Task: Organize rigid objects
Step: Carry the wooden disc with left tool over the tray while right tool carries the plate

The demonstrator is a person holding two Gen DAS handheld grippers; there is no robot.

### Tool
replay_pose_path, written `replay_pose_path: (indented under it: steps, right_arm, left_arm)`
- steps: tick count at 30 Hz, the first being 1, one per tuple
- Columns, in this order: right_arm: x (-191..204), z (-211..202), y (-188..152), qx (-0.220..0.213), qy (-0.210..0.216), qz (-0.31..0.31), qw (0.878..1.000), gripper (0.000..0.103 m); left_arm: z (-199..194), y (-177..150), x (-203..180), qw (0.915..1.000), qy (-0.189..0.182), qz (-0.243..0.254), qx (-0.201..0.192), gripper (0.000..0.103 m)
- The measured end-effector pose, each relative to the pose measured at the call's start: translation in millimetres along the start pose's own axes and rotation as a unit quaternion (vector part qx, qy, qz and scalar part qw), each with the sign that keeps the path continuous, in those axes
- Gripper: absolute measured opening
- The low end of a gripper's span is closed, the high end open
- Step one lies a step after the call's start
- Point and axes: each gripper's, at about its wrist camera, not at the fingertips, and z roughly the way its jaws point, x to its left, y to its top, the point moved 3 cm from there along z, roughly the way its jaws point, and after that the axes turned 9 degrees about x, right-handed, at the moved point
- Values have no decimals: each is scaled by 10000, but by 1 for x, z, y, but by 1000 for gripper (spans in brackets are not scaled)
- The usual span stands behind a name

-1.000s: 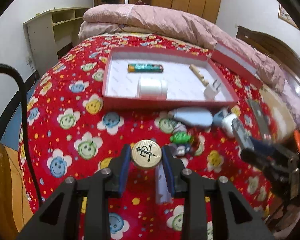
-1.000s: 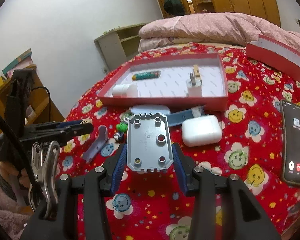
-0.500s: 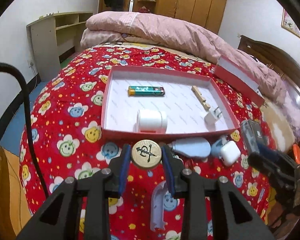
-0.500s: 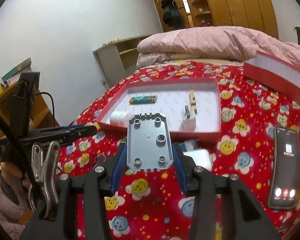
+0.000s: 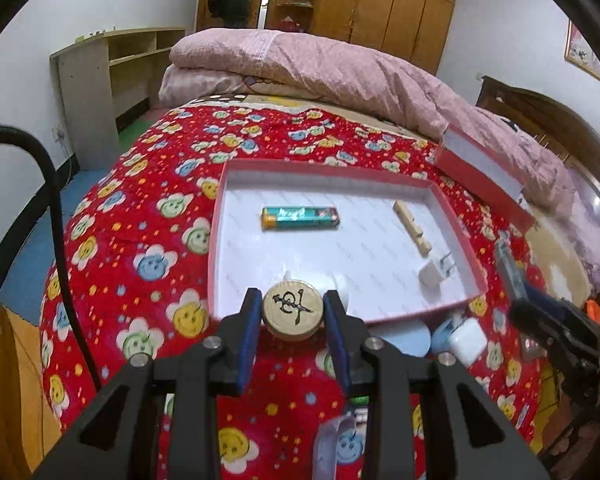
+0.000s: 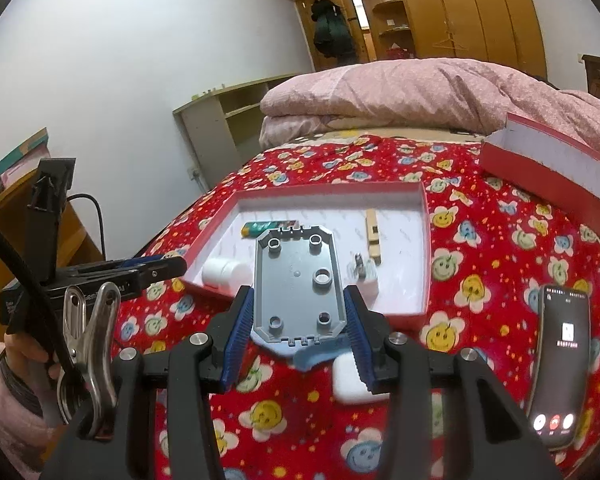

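Observation:
My left gripper (image 5: pixel 293 316) is shut on a round wooden chess piece (image 5: pixel 292 314) and holds it above the near edge of the red tray (image 5: pixel 216 240). My right gripper (image 6: pixel 300 320) is shut on a grey plastic plate (image 6: pixel 298 284) with round studs, above the tray's near rim (image 6: pixel 400 314). The white-lined tray holds a green battery (image 5: pixel 300 217), a wooden clothespin (image 5: pixel 412 230), a white plug (image 5: pixel 434 274) and a white cylinder (image 6: pixel 224 273), partly hidden behind the chess piece in the left view.
On the red flowered bedspread lie a white earbud case (image 6: pixel 354 384), a light blue piece (image 5: pixel 400 338) and a phone (image 6: pixel 560 360) with a lit screen. The tray's lid (image 6: pixel 548 172) sits at the back right. A pink quilt (image 5: pixel 320 64) lies beyond.
Both grippers have risen and moved forward toward the tray, each keeping its object. The tray now looks closer and the loose items have slid below the fingers.

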Motion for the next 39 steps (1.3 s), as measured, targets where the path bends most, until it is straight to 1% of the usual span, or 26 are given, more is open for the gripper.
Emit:
replay_pose_path:
  steps: [4, 9, 12, 20, 30, 39]
  right_arm:
    - [-2, 1, 11, -19, -124, -2, 9999, 45]
    - [-8, 7, 26, 19, -391, -24, 9992, 45]
    - [-15, 12, 34, 52, -525, 28, 9986, 45]
    - [-31, 28, 53, 137, -755, 78, 9970, 45]
    - [-48, 57, 63, 377, -811, 179, 9958, 45]
    - [-59, 87, 72, 556, -825, 257, 9947, 45]
  left_arm:
    - [2, 16, -1, 9999, 42, 69, -91, 33]
    - [10, 36, -3, 9999, -54, 59, -138, 33]
    - [18, 45, -4, 9999, -25, 105, -107, 33]
    - [34, 67, -1, 10000, 10, 4, -84, 33]
    - [70, 87, 2, 9999, 85, 66, 109, 33]
    - [104, 97, 7, 9995, 130, 103, 270, 33]
